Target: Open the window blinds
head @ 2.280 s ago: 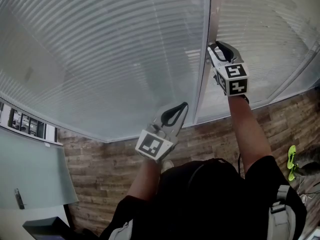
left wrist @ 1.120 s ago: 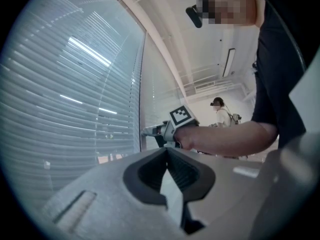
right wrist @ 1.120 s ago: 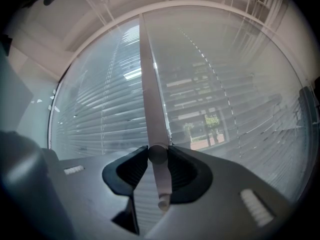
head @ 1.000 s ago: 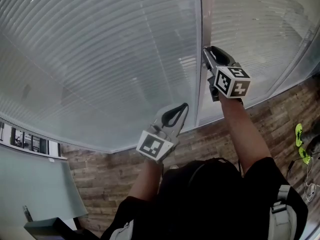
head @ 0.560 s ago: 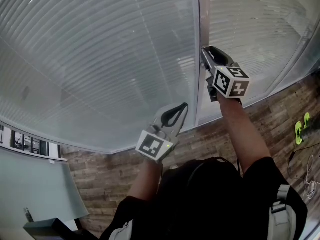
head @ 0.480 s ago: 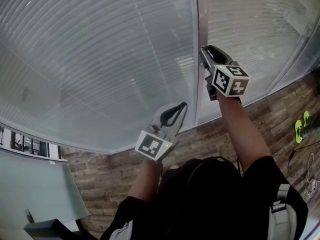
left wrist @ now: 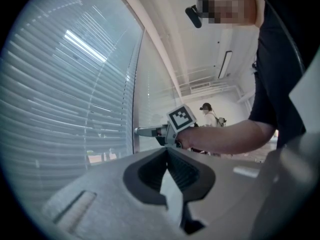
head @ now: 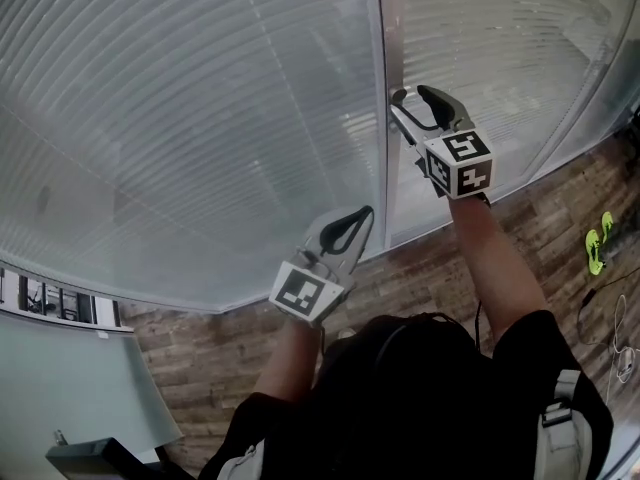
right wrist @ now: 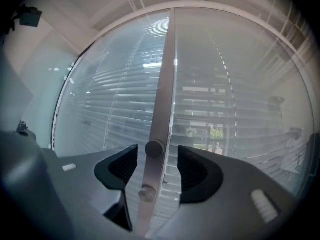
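Matt blind slats [head: 200, 118], smooth satin metal window post [right wrist: 165, 84], rough wood-plank floor [head: 200, 338], matt plastic right gripper [head: 410, 98]

The head view looks steeply down from above the person onto the pale grey horizontal-slat blinds [head: 200, 118] and the brown wood-plank floor [head: 200, 343]. The left gripper view faces level along those blinds. The right gripper view sits close before the vertical grey metal frame post [right wrist: 162, 94]; all three views share blinds and post.
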{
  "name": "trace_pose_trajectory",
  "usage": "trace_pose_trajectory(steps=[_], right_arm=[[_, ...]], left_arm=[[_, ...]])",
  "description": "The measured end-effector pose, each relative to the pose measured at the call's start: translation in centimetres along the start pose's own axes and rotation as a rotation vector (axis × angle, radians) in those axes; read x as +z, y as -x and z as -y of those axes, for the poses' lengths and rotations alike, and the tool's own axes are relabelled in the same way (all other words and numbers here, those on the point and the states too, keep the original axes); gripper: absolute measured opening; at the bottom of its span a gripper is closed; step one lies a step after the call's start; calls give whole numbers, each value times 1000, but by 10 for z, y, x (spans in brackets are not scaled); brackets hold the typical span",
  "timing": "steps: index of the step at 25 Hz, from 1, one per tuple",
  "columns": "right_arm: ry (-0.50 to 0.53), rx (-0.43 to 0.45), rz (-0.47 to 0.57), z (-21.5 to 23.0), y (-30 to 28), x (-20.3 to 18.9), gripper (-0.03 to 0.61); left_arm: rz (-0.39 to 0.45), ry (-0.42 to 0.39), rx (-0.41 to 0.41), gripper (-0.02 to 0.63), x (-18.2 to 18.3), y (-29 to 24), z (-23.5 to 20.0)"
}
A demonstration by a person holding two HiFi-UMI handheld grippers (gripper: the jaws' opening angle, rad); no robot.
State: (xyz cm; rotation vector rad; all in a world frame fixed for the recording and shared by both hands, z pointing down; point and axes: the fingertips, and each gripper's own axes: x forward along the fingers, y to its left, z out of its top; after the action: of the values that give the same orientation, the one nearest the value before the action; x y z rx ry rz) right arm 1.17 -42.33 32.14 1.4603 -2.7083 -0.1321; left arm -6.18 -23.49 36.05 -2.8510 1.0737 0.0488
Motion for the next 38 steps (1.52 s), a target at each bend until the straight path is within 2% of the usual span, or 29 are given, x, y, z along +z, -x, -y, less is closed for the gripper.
trace_pose_trajectory(steps=[6, 13, 18, 20, 25, 33, 35, 38], right_arm=[[337, 14, -76, -11, 1, 4, 279], [892, -35, -187, -19, -4, 8, 279], [1119, -48, -215, -21, -8, 2, 279], [1173, -55, -221, -21, -11, 1, 279], [1232, -53, -222, -23, -16, 2, 258], [1232, -59, -233, -21, -17, -2, 192], [1221, -61, -229, -22, -18, -1, 134], [1218, -58, -228, -22, -18, -1, 132]], left_arm=[[-3, 6, -20, 5, -2, -5, 3], [-1, 2, -27, 5, -2, -7, 2], [3, 5, -20, 5, -1, -6, 3], [4, 9, -16, 5, -1, -6, 1], [3, 11, -14, 5, -3, -6, 0], [7, 9, -8, 5, -2, -4, -3], [3, 6, -8, 4, -3, -3, -3], [-4, 11, -6, 5, -6, -1, -2]])
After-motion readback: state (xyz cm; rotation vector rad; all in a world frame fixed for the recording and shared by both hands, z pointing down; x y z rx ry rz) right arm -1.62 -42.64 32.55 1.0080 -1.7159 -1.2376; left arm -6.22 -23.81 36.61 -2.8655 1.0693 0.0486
